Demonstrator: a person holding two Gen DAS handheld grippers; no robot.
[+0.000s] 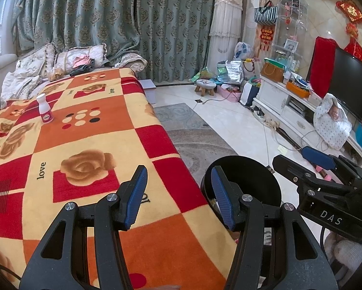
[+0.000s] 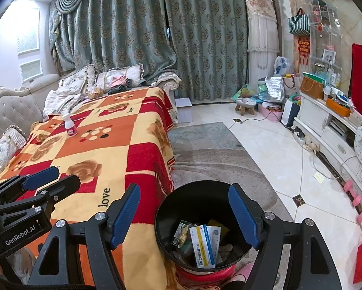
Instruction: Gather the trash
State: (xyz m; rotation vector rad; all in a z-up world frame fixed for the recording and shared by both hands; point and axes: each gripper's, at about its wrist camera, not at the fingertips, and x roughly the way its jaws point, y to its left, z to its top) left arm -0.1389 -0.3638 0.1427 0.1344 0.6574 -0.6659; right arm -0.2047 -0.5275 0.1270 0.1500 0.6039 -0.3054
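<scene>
Bin (image 1: 244, 169) contents mostly hidden behind left gripper (image 1: 179, 193) finger; bottle (image 1: 44, 111) label too small to read.

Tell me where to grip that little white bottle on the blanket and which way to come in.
Grip the white bottle around its wide lower body, near the pink label, coming in level from the near side. It stands upright and alone on the blanket; its narrower neck gives less hold. The left gripper looks nearer.

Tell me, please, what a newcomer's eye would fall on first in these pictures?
First, the bright red, orange and yellow rose-patterned blanket covering the table. On its far part stands a small white plastic bottle with a pink label. Below the open right gripper, a round black trash bin holds boxes and wrappers.
</scene>
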